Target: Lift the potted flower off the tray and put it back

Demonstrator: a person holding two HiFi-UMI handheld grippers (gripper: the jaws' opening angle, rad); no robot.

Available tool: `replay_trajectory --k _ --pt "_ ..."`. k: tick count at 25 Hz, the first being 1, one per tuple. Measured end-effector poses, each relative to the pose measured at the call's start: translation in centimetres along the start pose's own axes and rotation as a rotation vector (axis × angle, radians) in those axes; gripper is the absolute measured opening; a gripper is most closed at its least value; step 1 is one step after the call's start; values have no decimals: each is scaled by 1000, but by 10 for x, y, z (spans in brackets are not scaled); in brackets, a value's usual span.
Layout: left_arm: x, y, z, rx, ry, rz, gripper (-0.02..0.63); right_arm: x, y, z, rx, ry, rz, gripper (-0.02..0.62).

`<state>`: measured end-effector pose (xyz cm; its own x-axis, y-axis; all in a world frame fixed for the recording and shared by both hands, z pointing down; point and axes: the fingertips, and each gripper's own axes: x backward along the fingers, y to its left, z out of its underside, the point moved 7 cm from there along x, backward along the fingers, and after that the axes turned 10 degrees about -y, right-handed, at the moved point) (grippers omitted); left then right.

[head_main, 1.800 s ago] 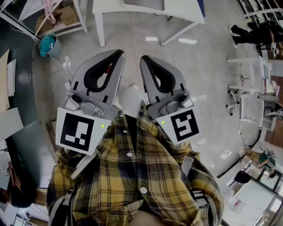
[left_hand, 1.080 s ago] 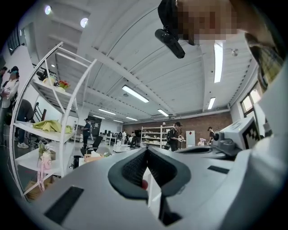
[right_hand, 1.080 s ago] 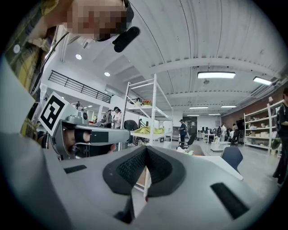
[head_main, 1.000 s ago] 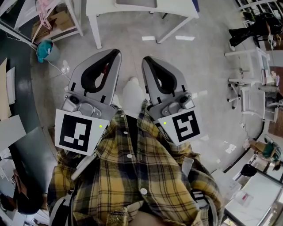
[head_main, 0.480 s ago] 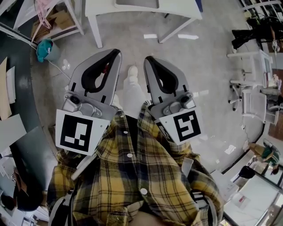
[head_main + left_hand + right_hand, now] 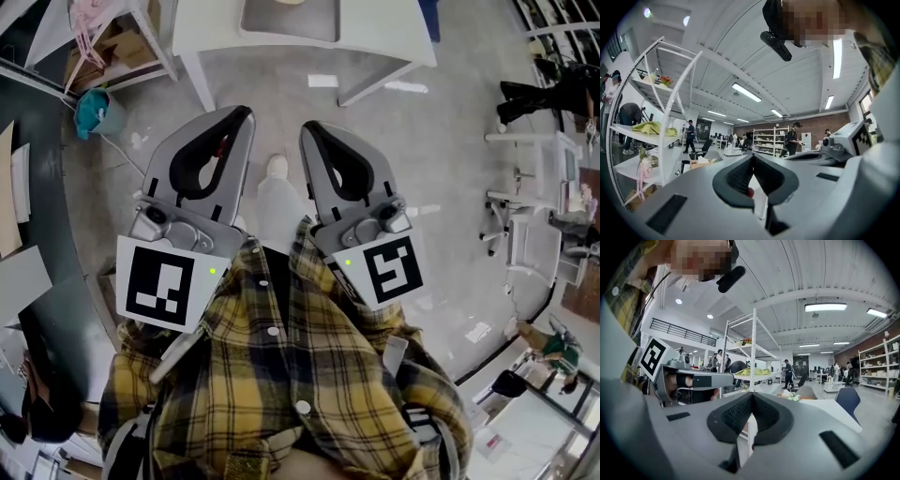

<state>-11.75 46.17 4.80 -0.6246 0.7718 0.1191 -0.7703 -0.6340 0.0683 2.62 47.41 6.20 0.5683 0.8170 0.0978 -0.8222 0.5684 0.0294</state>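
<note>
While we stand well back from the work, both tools sit close against our plaid shirt (image 6: 281,375), side by side and pointing level across the room. Our left gripper (image 6: 246,113) has its jaws pressed together with nothing between them; its own view shows them meeting at the tip with only open room beyond. Our right gripper (image 6: 304,127) is the same, jaws together and empty. Just past their tips we see one white shoe (image 6: 277,167) on the bare grey floor (image 6: 441,169), so neither tool is near anything it could take.

Farther off stands a white table (image 6: 394,42), well apart from us. On it lies a grey tray (image 6: 309,26), cut off by the far edge of the head view. A pale rounded shape shows at that edge, and we cannot tell whether it is the pot. In the right gripper view something small, green and white sits on the table top. We take it to be the potted flower (image 6: 794,397), though it is too small to be sure.

We judge that no step of the task is in hand. The flower is far off on the table, untouched, and the approach, the grasp, the lift and the return to the tray are all left.
</note>
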Motion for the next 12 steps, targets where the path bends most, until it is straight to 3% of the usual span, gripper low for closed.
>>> replay_trajectory --k 12 --pt "-134 26 2 -14 -9 -51 9 -69 -124 -4 7 6 -60 -2"
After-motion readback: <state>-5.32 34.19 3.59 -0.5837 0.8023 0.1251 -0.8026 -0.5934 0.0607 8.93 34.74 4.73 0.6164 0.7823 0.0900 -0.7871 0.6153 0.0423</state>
